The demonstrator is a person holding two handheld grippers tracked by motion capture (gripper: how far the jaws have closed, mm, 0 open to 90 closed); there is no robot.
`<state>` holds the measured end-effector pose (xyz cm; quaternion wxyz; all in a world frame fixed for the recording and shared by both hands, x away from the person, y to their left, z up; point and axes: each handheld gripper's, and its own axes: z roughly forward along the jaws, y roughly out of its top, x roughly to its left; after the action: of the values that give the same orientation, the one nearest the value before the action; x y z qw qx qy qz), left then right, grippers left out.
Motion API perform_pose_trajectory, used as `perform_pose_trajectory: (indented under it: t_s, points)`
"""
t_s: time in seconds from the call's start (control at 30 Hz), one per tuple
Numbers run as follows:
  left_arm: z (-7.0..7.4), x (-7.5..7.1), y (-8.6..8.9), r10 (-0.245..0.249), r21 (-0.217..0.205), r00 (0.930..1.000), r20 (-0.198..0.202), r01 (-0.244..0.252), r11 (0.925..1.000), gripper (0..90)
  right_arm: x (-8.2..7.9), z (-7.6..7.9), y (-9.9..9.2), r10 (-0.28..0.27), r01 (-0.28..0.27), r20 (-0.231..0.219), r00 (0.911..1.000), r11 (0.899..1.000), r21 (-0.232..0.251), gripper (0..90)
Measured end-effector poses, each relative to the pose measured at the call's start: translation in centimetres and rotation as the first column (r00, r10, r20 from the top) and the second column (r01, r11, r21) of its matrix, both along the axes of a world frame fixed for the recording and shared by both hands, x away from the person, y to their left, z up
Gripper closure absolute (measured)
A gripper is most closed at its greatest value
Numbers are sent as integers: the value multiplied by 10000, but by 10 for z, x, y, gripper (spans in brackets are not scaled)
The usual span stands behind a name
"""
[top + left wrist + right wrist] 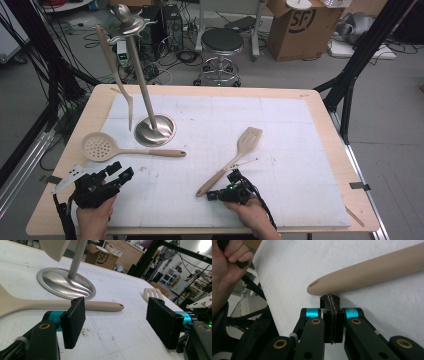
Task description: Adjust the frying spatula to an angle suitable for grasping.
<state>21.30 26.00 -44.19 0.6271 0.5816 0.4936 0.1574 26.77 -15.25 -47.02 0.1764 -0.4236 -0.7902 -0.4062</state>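
While the right hand-held gripper [221, 194] sits low at the near edge of the worktop [320, 107], its jaws are pressed fully together with nothing between them. The slotted spatula [235, 159] lies flat on the white mat, handle end pointing toward the person, blade angled away to the upper right. In the right gripper view the handle tip [317, 287] sits just beyond the closed jaw tips, touching or nearly so, can't tell which. Left hand-held gripper [117, 176] rests at the near left, jaws wide apart and empty, aimed at the skimmer [100, 146] lying in front of the metal stand [155, 130]
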Motion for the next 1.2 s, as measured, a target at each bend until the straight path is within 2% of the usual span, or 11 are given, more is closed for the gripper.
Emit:
perform_pose_trajectory:
  t_s: [0.27, 0.53, 0.77, 0.83, 0.97, 1.17, 1.2]
  points:
    - [0, 0, -1, 0, -3, 10000, -39, 0, 10000, 322, 12, -5, 6, -203, 211, -189, 9996, 9988, 446, 900]
    - [-1, 0, -2, -33, 81, 9999, -104, 34, 10000, 322, 26, -5, 16, -408, 416, -190, 9990, 9981, 451, 900]
    - [-2, 1, 0, 31, 12, 9999, -138, -31, 10000, 322, 42, -4, 19, -851, 857, -155, 9963, 9954, 427, 900]
    - [-2, 1, 1, 39, 60, 9999, -166, -38, 10000, 323, 45, -3, 19, -942, 943, -46, 9955, 9951, 301, 900]
    - [-2, 1, 0, 21, 50, 9999, -172, -20, 10000, 322, 53, 0, 22, -1170, 1175, 455, 9921, 9930, -82, 900]
    - [-2, 0, 1, 29, 0, 9999, -165, -29, 10000, 322, 62, 2, 19, -1794, 1806, 514, 9824, 9834, -198, 900]
    - [-2, 0, 2, 25, 20, 9999, -161, -25, 10000, 323, 63, 3, 18, -1859, 1883, 651, 9804, 9815, -335, 900]
